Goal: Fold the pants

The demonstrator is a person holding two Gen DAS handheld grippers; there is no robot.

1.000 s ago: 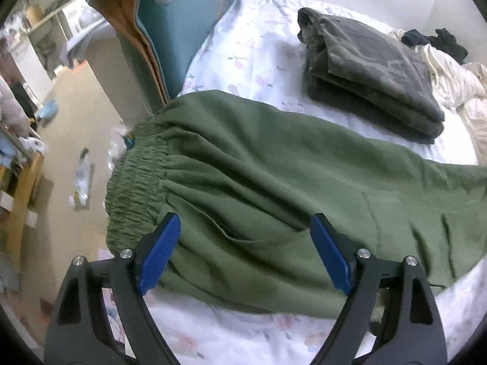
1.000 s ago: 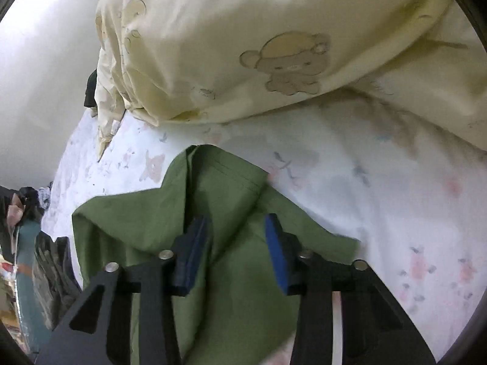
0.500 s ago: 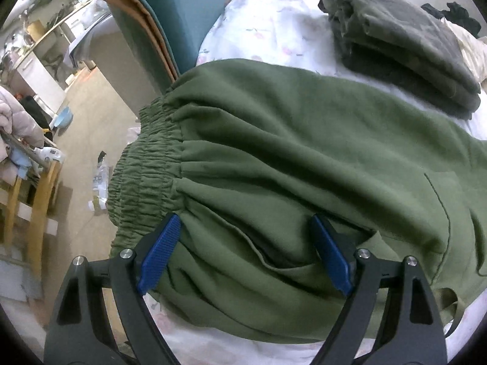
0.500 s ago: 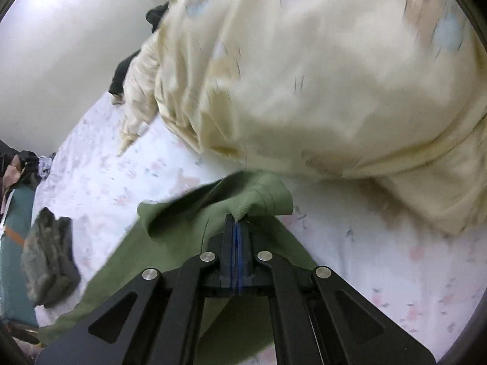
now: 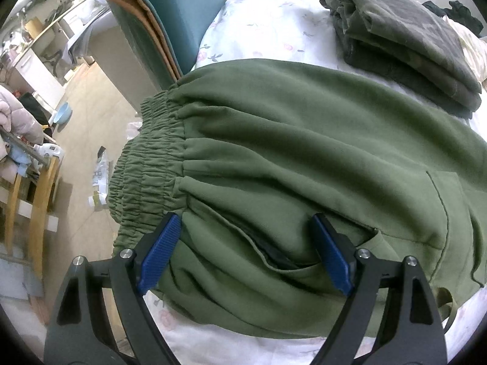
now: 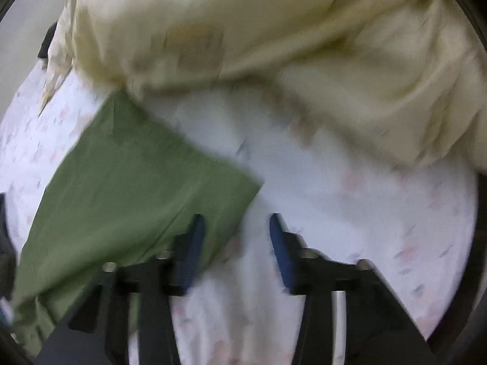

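Green sweatpants lie flat on the floral bed sheet, with the elastic waistband at the left near the bed's edge. My left gripper is open, its blue pads low over the hip and side pocket. In the blurred right wrist view the leg end lies flat on the sheet. My right gripper is open and empty just right of the leg's corner; its left pad is over the cloth.
Folded camouflage pants lie at the back right of the bed. A teal and orange cloth hangs by the bed's left side over the floor. A cream quilt is heaped behind the leg end.
My right gripper shut on the leg end, then opened and let it go; the leg end now lies spread flat. My left gripper moved closer over the hip, still open.
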